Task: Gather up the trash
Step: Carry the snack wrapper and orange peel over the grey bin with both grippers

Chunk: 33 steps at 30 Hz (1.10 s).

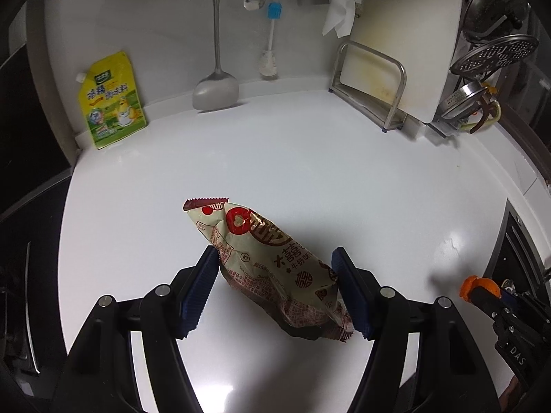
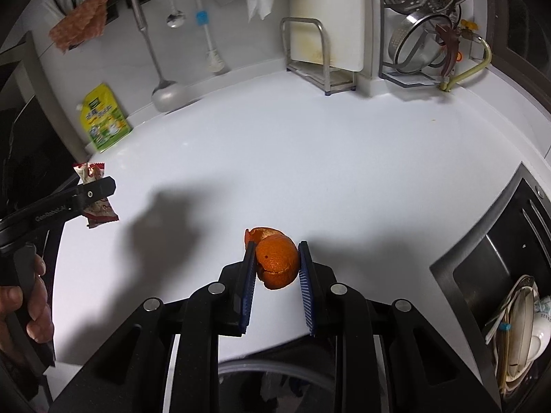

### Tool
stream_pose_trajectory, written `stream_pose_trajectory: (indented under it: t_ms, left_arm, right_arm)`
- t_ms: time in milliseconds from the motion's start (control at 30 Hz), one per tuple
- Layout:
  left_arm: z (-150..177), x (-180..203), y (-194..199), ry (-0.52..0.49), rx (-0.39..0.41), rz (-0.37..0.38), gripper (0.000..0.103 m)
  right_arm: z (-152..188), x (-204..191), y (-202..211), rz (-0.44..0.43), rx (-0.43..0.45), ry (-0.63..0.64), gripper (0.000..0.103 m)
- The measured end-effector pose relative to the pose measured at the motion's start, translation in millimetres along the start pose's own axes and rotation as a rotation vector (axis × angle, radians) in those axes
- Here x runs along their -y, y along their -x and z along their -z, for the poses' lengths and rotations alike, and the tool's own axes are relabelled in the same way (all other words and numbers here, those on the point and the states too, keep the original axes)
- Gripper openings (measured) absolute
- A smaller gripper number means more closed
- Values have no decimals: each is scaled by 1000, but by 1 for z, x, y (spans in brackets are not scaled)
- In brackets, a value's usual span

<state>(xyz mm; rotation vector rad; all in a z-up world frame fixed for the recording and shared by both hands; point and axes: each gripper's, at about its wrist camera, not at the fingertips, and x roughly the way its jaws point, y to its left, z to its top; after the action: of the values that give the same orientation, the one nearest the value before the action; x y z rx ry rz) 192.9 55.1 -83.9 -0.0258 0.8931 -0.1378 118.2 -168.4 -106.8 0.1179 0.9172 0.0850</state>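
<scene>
Both pieces picked, none binned: left hand-held gripper (image 1: 275, 268) clamps snack wrapper (image 1: 272, 261), right hand-held gripper (image 2: 277, 258) clamps orange peel (image 2: 277, 261), both above the counter (image 2: 310, 158); drop-off remains, counter otherwise looks trash-free.

A wide stretch of bare white counter (image 1: 310, 158) lies open ahead of both grippers. Obstacles keep to the far edge: a yellow pouch (image 1: 112, 101) ahead-left, a hanging ladle (image 1: 216, 86) and brush (image 1: 270, 58) straight ahead, a cutting-board rack (image 1: 372, 86) ahead-right. A sink (image 2: 499, 275) full of dishes flanks the right gripper's right side.
</scene>
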Motion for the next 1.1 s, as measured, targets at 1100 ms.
stream_pose_trajectory:
  t_ms: [1100]
  left_arm:
    - [134, 106, 115, -133, -28, 134, 66]
  right_arm:
    - [117, 29, 110, -17, -38, 38, 23]
